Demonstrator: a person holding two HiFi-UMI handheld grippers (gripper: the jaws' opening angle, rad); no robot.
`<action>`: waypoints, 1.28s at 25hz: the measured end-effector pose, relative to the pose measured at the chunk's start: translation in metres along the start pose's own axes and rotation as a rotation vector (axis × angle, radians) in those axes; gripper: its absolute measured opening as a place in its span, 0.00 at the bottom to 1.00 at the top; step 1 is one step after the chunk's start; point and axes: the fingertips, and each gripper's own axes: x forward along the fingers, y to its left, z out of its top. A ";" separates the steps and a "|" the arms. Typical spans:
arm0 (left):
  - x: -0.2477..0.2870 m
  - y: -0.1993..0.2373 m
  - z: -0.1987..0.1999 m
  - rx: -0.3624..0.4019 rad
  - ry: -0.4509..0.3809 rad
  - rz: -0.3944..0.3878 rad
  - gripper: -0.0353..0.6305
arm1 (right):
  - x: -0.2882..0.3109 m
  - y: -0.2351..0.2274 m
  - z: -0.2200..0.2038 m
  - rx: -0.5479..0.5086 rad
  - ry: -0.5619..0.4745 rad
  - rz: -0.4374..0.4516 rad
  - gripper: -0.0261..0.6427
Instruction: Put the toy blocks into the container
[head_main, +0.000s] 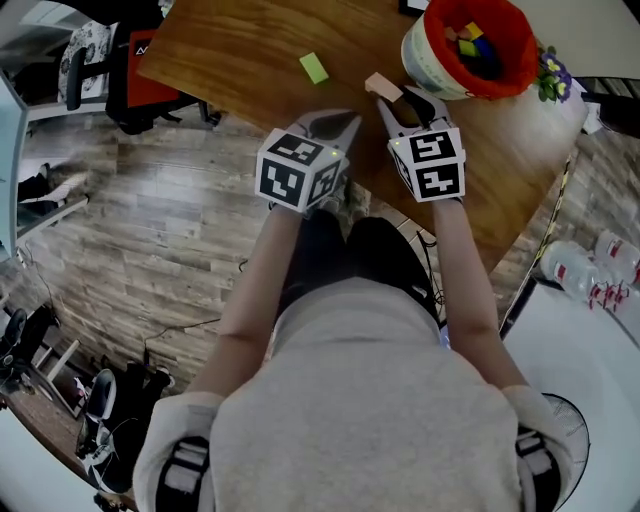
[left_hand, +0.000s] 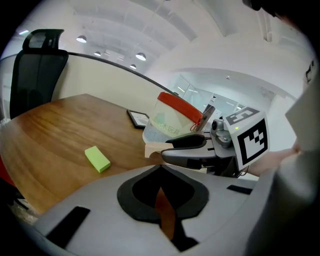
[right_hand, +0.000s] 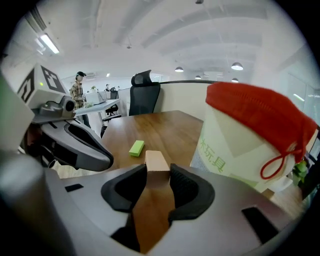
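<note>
The right gripper (right_hand: 157, 176) clamps a tan block (right_hand: 156, 160) at its tips, near the red-rimmed container (right_hand: 225, 150). The left gripper (left_hand: 161, 169) is closed and empty. A green block (left_hand: 97, 159) lies beyond it on the worktop (left_hand: 55, 135).

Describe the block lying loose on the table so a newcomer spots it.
On the wooden table, find the red-rimmed white container. Left of it in the head view lies a lime-green block, alone on bare wood; the tan block is clamped in the right tool.
</note>
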 end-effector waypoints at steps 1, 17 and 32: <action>-0.002 -0.002 0.004 0.009 -0.005 -0.002 0.07 | -0.005 -0.001 0.004 -0.002 -0.011 -0.011 0.28; -0.020 -0.046 0.069 0.162 -0.104 -0.032 0.07 | -0.080 -0.027 0.085 -0.035 -0.228 -0.125 0.28; -0.012 -0.068 0.145 0.268 -0.203 -0.066 0.07 | -0.131 -0.097 0.157 -0.072 -0.376 -0.289 0.28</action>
